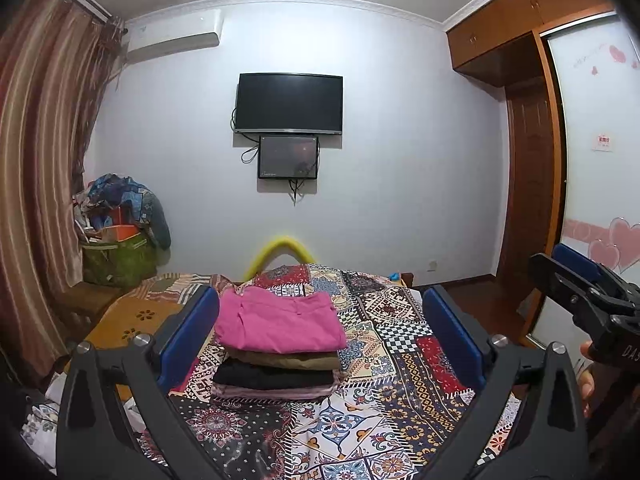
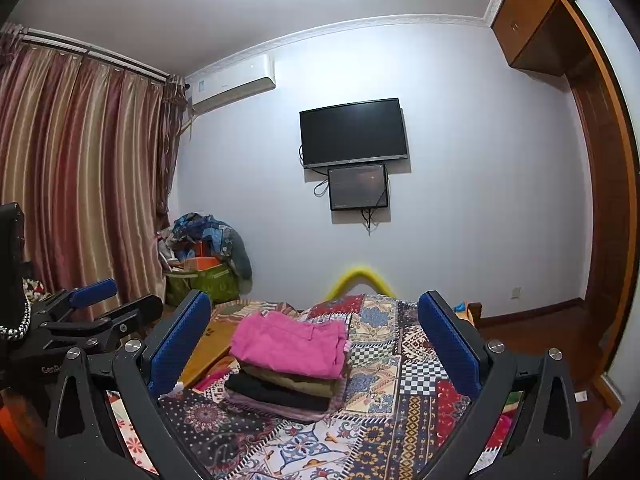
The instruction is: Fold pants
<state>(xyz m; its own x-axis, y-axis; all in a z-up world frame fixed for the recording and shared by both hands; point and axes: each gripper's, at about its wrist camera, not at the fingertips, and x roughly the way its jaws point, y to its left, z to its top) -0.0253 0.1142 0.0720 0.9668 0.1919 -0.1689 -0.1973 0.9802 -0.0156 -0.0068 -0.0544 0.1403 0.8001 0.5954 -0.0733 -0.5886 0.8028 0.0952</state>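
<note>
A stack of folded pants rests on the patterned bedspread (image 1: 400, 320). Bright pink pants (image 1: 280, 324) lie on top, over olive, black (image 1: 272, 376) and mauve ones. My left gripper (image 1: 320, 332) hovers in front of the stack, open, its blue pads (image 1: 188, 332) wide apart and empty. In the right wrist view the same pink pants (image 2: 288, 344) top the stack, and my right gripper (image 2: 316, 340) is open and empty before it. Each gripper shows in the other's view: the right gripper (image 1: 548, 258) at the right edge, the left gripper (image 2: 132, 296) at the left.
A yellow foam tube (image 1: 284, 246) arches at the bed's far end. A pile of bags and cloth (image 1: 120, 232) fills the left corner beside striped curtains (image 1: 44, 160). A TV (image 1: 288, 104) hangs on the wall; a wooden wardrobe (image 1: 528, 184) stands on the right.
</note>
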